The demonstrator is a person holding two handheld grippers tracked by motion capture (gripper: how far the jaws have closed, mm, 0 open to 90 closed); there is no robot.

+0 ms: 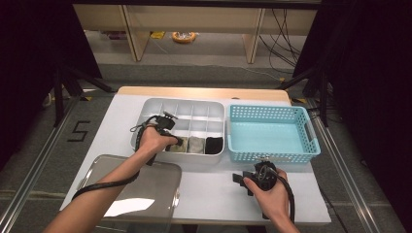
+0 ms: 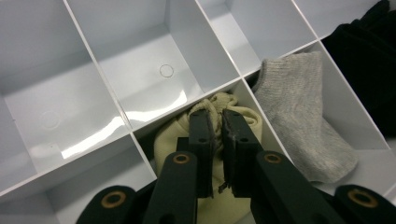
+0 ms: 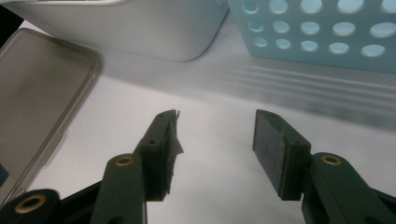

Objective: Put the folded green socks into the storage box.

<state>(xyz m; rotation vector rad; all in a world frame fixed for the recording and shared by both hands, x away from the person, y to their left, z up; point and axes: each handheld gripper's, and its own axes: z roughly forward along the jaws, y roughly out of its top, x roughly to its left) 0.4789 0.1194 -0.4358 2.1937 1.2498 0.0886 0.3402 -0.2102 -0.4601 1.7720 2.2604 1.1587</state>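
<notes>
A white divided box [image 1: 145, 110] holds three rolled socks in its front row: a cream sock [image 1: 179, 144], a grey sock [image 1: 196, 144] and a black sock [image 1: 214, 144]. My left gripper [image 1: 174, 141] reaches down into the cream sock's compartment. In the left gripper view its jaws [image 2: 218, 126] are pinched together on a fold of the cream sock [image 2: 173, 142], with the grey sock [image 2: 299, 116] one cell over and the black sock [image 2: 364, 46] beyond. My right gripper [image 1: 239, 178] hovers over the table in front of the basket; its jaws [image 3: 217, 135] stand wide apart with nothing between them.
A light blue perforated basket [image 1: 269, 110] stands right of the box, its wall [image 3: 327, 32] close ahead of the right gripper. A translucent grey lid [image 1: 131, 189] lies at the front left, its edge [image 3: 42, 93] left of the right gripper. The box's rear cells [image 2: 140, 65] hold nothing.
</notes>
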